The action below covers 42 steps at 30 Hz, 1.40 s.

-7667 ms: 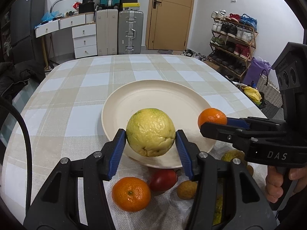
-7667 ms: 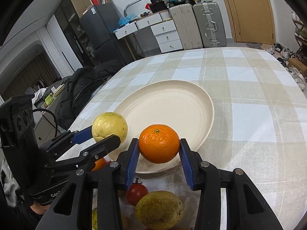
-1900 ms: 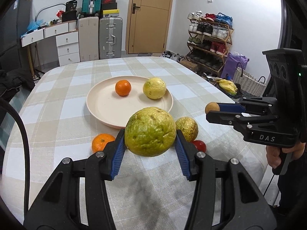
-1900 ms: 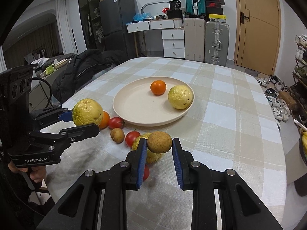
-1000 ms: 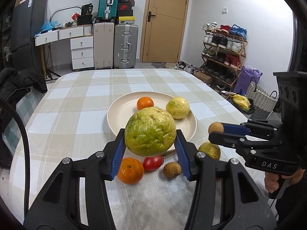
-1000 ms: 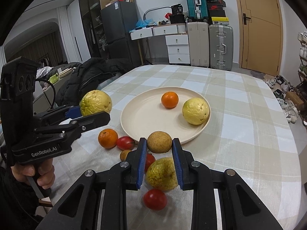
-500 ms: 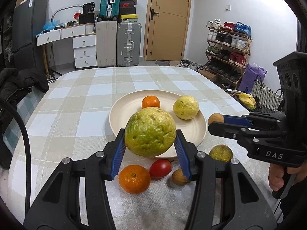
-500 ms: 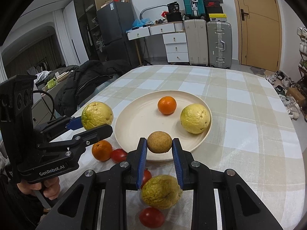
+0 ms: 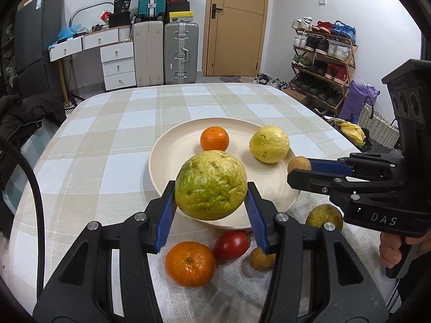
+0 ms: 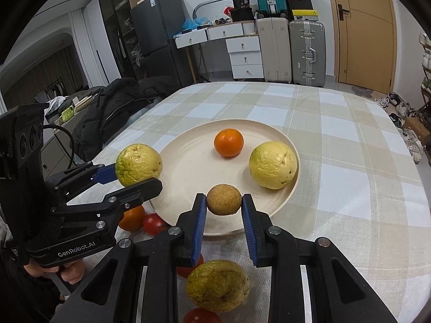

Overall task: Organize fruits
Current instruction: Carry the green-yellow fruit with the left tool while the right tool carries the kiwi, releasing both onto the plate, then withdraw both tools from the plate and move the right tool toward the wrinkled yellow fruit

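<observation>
My left gripper (image 9: 211, 204) is shut on a large green-yellow citrus (image 9: 211, 185) and holds it above the near rim of the cream plate (image 9: 172, 158). My right gripper (image 10: 224, 210) is shut on a small brown round fruit (image 10: 223, 199) over the plate's near edge (image 10: 280, 207). On the plate lie an orange (image 10: 228, 142) and a yellow citrus (image 10: 273, 165). Each gripper shows in the other view: the left one (image 10: 137, 172), the right one (image 9: 297, 169).
Near the plate on the checked tablecloth lie an orange (image 9: 190, 263), a red tomato (image 9: 231, 245), a small brown fruit (image 9: 260, 259) and a green-yellow fruit (image 9: 324, 217). A dark jacket (image 10: 121, 107) lies at the table's left. Suitcases, drawers and a shoe rack stand behind.
Both grippers have moved forward with their fruits, towards and over the near edge of the plate. The plate and its two fruits have not moved.
</observation>
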Tool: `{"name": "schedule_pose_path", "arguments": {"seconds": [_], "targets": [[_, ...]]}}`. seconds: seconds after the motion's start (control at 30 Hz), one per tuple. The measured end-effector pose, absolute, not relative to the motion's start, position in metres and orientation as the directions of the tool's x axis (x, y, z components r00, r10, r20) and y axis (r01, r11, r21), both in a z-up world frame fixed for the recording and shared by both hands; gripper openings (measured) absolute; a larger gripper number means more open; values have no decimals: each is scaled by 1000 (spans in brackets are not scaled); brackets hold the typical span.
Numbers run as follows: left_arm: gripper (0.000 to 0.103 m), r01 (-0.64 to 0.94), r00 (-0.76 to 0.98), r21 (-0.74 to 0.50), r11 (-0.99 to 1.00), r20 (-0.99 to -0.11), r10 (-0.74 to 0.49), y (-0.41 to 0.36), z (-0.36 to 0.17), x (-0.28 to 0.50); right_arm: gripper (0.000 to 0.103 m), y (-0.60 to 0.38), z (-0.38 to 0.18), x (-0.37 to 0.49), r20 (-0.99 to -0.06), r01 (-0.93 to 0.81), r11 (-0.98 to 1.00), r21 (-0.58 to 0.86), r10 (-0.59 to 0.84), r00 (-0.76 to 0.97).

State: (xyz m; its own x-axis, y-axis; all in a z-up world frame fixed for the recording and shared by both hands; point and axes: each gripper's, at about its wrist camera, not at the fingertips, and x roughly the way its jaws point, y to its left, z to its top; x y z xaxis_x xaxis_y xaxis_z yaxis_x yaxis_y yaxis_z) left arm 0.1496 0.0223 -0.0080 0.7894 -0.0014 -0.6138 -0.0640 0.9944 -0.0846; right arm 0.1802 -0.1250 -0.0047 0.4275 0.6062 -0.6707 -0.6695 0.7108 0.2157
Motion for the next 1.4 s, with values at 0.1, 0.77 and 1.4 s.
{"name": "schedule_pose_path", "arguments": {"seconds": [0.1, 0.77, 1.4], "targets": [[47, -62, 782, -79, 995, -623, -1, 22, -11, 156, 27, -124, -9, 183, -679, -669, 710, 220, 604, 417], [47, -55, 727, -85, 995, -687, -19, 19, -25, 187, 27, -113, -21, 202, -730, -651, 730, 209, 559, 392], [83, -89, 782, -102, 991, -623, 6, 26, 0, 146, 89, -143, 0, 161, -671, -657, 730, 188, 584, 457]]}}
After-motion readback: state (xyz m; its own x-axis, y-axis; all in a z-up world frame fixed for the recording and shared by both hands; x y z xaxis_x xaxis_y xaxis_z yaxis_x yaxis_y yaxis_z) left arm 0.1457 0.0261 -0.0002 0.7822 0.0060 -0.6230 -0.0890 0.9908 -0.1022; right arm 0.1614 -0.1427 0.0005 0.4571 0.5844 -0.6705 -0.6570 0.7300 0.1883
